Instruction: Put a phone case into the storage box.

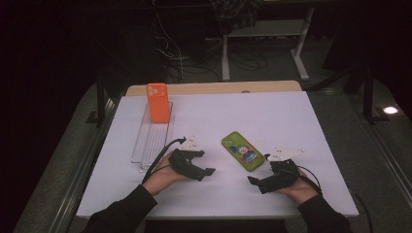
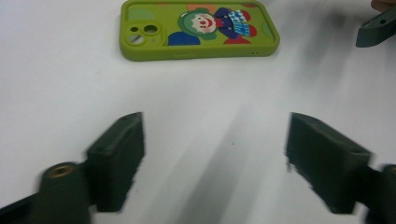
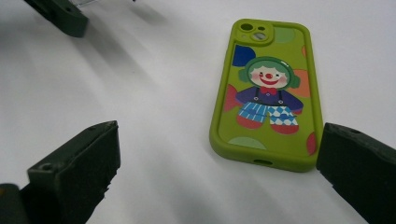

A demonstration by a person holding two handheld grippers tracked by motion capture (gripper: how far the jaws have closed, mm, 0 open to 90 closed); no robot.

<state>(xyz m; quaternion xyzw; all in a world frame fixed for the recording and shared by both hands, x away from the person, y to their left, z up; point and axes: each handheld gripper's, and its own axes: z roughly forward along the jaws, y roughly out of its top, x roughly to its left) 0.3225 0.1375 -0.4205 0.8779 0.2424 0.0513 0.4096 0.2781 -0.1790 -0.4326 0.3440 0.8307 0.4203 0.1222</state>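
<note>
Green phone case [image 1: 243, 151] with a clown print lies flat on the white table [image 1: 272, 111], between the left gripper [image 1: 201, 167] at its 9 o'clock and the right gripper [image 1: 257, 180] at its 5 o'clock. Both stand released, jaws wide, gripping nothing. The high view adds an orange case [image 1: 158, 102] upright at the far end of a clear tray [image 1: 151, 141] (toward 10 o'clock). The right gripper view brings out the clown's green hair and checked trousers; no lettering can be read.
</note>
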